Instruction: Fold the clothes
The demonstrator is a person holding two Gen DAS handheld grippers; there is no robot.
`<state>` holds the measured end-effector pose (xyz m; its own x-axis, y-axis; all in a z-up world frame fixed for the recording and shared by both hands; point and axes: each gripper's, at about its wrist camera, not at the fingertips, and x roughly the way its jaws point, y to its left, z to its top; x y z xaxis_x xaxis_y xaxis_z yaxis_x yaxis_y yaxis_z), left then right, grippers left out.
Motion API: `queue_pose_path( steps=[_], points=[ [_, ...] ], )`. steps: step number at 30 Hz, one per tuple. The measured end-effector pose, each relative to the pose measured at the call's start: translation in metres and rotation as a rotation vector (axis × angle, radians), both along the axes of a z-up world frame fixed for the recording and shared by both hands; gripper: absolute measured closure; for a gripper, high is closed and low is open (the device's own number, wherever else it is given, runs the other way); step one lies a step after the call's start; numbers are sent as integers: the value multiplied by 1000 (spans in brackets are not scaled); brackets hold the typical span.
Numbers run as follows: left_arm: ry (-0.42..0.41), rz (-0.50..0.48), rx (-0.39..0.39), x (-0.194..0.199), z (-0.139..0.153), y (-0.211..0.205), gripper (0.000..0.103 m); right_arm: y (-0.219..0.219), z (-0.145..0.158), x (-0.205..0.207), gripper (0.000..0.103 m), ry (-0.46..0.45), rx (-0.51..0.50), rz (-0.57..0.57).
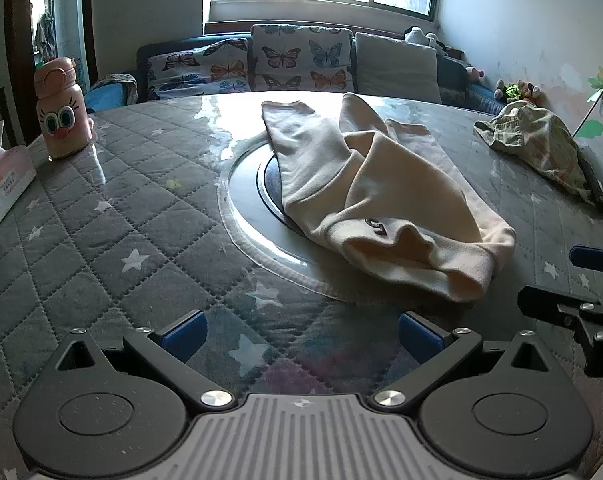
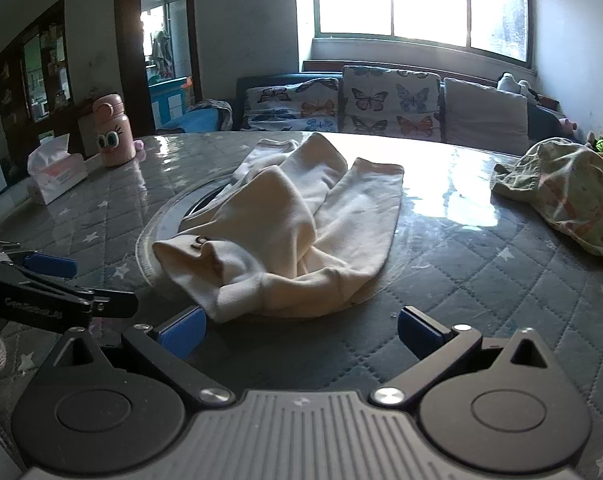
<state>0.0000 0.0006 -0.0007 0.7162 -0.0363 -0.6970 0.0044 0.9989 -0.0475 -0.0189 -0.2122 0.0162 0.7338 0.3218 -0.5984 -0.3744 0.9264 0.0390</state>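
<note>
Cream trousers (image 1: 381,196) lie crumpled, legs crossed, over the table's round inset (image 1: 245,216); left gripper (image 1: 301,338) and right gripper (image 2: 299,334) both spread, empty.

- A round table (image 1: 101,216) is covered by a grey quilted cloth with white stars, laid under a clear glossy sheet.
- A circular inset (image 1: 253,216) is seen at the table's middle.
- A cream garment (image 1: 381,200) is spread loosely, crumpled, partly over that inset.
- A patterned green garment (image 1: 541,144) is bunched near the far right edge, well apart from the cream one.
- A pink cartoon-faced bottle (image 1: 63,112) is stood upright at the far left.
- A tissue box (image 1: 1,184) is placed near the bottle.
</note>
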Motion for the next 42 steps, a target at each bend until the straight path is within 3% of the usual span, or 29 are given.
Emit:
queue_pose_path(
  steps=[42],
  points=[
    [35,7,17,-5,-7,-4,0,23,-7,-14,0,10,-13,73]
  ],
)
